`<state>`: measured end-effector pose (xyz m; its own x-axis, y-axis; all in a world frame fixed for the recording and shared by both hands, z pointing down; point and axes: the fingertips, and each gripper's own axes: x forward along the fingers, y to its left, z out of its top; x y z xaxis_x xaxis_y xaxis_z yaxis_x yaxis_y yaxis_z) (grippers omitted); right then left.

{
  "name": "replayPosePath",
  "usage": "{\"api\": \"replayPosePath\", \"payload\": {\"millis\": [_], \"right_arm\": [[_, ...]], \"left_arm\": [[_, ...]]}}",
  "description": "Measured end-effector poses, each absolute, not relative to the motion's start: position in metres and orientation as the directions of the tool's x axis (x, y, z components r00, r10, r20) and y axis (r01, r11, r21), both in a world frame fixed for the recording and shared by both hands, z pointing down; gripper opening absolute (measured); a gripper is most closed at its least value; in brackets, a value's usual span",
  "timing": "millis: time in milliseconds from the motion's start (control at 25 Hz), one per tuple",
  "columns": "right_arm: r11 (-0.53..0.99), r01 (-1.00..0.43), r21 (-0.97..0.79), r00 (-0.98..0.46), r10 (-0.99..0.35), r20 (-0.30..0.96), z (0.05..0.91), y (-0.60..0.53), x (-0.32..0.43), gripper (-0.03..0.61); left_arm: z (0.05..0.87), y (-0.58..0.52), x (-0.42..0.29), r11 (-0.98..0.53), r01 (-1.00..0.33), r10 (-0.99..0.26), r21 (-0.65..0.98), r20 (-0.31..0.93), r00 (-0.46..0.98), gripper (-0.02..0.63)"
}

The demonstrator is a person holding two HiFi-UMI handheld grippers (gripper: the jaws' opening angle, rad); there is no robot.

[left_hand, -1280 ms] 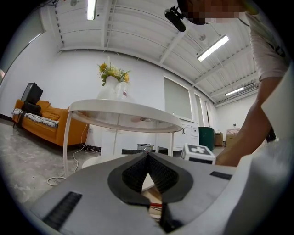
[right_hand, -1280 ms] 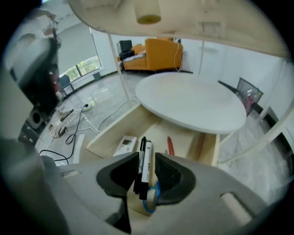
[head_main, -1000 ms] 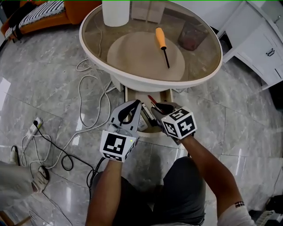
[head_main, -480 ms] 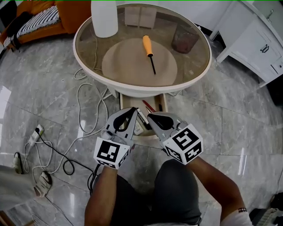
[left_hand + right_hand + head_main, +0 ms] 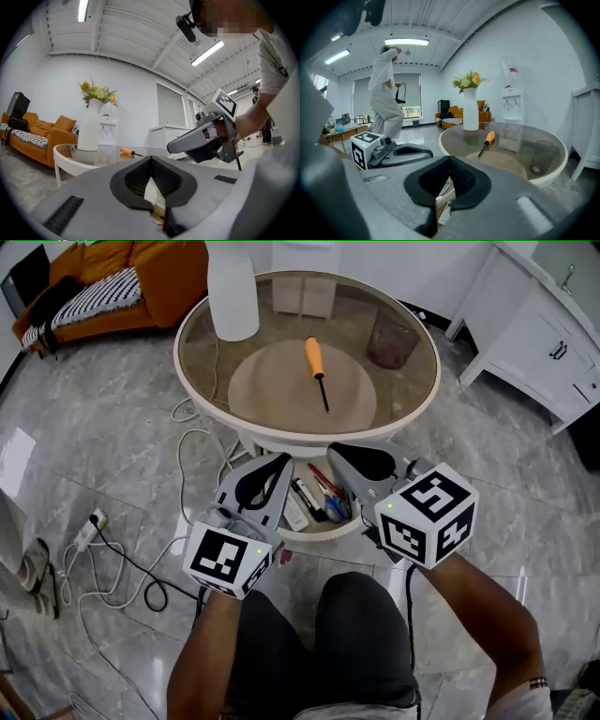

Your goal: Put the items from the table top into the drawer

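Glass tops the round, cream-rimmed table (image 5: pixel 180 343). In the head view the orange-handled screwdriver (image 5: pixel 315 359) lies alone near the middle of that surface, its shaft pointing toward the near edge. A white vase (image 5: pixel 232 287) stands at the far left edge and a dark see-through cup (image 5: pixel 392 341) by the right edge. Under the near edge the drawer (image 5: pixel 323 528) is pulled out, holding a red pen (image 5: pixel 322 478), a small white box (image 5: pixel 294 513) and other small items. The left gripper (image 5: pixel 283 460) and right gripper (image 5: pixel 334 450) hang side by side above it. White cables (image 5: pixel 187 442) trail over the grey marble floor (image 5: pixel 103 427), with an orange sofa (image 5: pixel 150 268) at the far left and a white cabinet (image 5: pixel 553 324) at the right. In the left gripper view the jaws are pressed together with nothing held, and the screwdriver shows on the surface beyond them. In the right gripper view the jaws are likewise closed and empty. The vase holds flowers (image 5: pixel 467 80) at the far edge, and a person in white (image 5: pixel 386 93) stands across the room.
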<state>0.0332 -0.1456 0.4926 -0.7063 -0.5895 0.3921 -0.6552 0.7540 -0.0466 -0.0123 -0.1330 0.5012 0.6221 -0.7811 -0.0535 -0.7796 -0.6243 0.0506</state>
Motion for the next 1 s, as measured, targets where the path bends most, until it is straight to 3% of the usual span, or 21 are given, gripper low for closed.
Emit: {"api": "replayPosePath", "payload": {"millis": [600,1000], "right_arm": [[0.668,-0.741,-0.068,-0.599,-0.612,0.516,0.456,-0.218,0.02,0.005],[0.569,-0.822,-0.026,-0.44,-0.604,0.664,0.489,-0.278,0.025,0.117]], "left_arm": [[0.452,-0.164,-0.014,-0.645,-0.764,-0.764,0.032,-0.037,0.644,0.0],[0.452,-0.18,-0.024,-0.654,-0.753,-0.756,0.065,-0.03,0.654,0.0]]}}
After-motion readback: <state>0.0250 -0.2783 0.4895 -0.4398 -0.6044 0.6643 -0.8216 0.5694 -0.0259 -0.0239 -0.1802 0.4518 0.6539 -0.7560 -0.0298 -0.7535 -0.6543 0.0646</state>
